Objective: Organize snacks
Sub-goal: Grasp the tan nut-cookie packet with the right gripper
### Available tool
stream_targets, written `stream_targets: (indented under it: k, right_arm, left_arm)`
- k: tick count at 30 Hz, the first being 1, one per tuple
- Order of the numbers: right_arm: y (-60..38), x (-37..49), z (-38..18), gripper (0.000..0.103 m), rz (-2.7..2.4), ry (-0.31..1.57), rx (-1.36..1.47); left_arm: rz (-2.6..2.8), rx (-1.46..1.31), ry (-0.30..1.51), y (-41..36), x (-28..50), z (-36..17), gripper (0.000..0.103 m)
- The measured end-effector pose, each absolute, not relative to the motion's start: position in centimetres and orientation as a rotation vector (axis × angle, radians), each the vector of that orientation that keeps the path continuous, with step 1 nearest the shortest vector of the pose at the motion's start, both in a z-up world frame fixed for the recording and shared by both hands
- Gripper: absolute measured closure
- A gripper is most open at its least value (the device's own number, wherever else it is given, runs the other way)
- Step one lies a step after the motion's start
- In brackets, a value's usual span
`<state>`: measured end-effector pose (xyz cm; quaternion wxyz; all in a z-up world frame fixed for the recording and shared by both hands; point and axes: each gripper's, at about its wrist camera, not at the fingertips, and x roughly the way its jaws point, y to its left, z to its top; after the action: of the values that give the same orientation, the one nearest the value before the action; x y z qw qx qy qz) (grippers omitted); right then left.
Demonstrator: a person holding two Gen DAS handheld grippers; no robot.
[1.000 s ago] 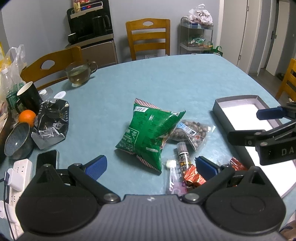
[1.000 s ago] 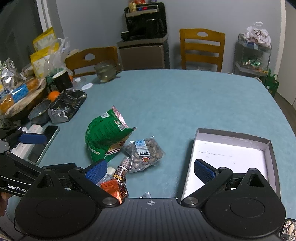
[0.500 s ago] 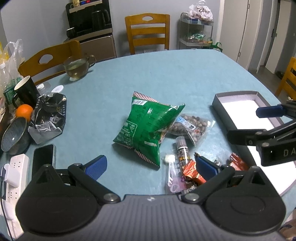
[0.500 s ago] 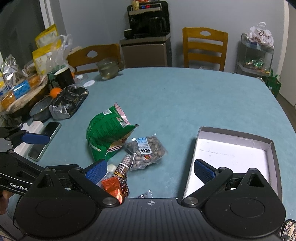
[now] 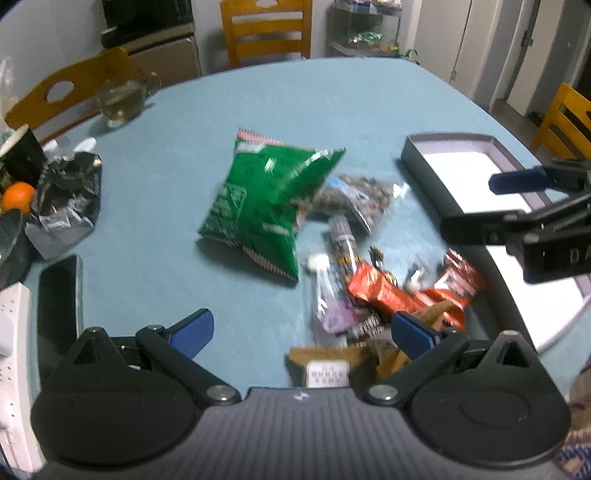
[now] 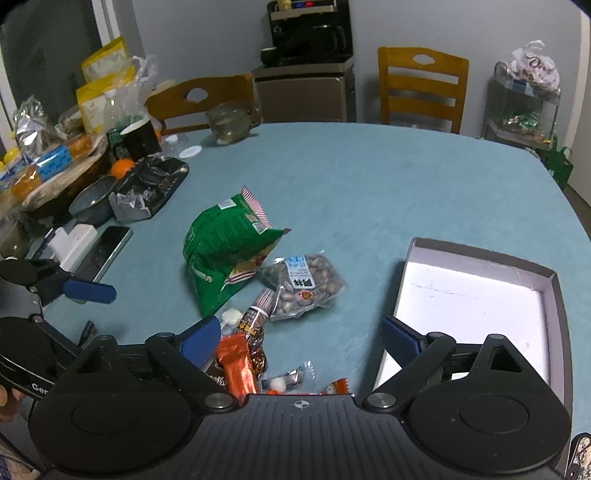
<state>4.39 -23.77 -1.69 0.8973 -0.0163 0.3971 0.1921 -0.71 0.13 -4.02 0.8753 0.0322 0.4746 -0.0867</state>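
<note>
Home dining room: blue-clothed table (image 6: 369,192), wooden chairs (image 6: 421,88) at 12 o'clock, coffee machine (image 6: 310,33), groceries at 10 o'clock.

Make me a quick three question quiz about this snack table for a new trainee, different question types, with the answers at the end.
1. True or false: the grey box already holds snacks.
2. Multiple choice: what lies directly beside the green snack bag, touching it on the box side?
A. an orange
B. the clear bag of nuts
C. a phone
3. Fill in: the left gripper hovers with open jaws over the pile of small ____ wrappers.

Key:
1. False. Its white floor is bare.
2. B
3. Orange. The right gripper holds nothing, its jaws closing slightly.
</note>
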Motion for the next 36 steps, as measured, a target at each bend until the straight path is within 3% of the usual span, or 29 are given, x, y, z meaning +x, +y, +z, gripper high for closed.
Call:
stream_targets:
  k: [4,20,24,30,36]
  right_arm:
    - [-23.7,4.0,-2.2,0.017,0.427,0.844,-0.058]
    - [-21.0,1.8,-3.0,0.018,0.659,0.908,-0.144]
    - [-20.1,1.6,-3.8,0.034,0.704,0.936,-0.174]
    - [-18.3,1.0,-5.3,0.035,0.764,0.937,-0.263]
    - [-16.9,0.9,-6.8,0.043,0.808,0.926,-0.342]
  left_arm:
    - [-0.184,0.042,1.015,0.7,-1.4,-4.5,0.0]
    - [-0.122,-0.017,1.037,3.6,-2.8,-4.4,0.0]
    - [-0.102,0.0,1.045,3.8,-3.4,-4.6,0.0]
    - [-0.083,-0.002,1.047,4.5,-3.8,-4.4,0.0]
    - [-0.084,0.0,1.058,4.5,-4.0,-4.7,0.0]
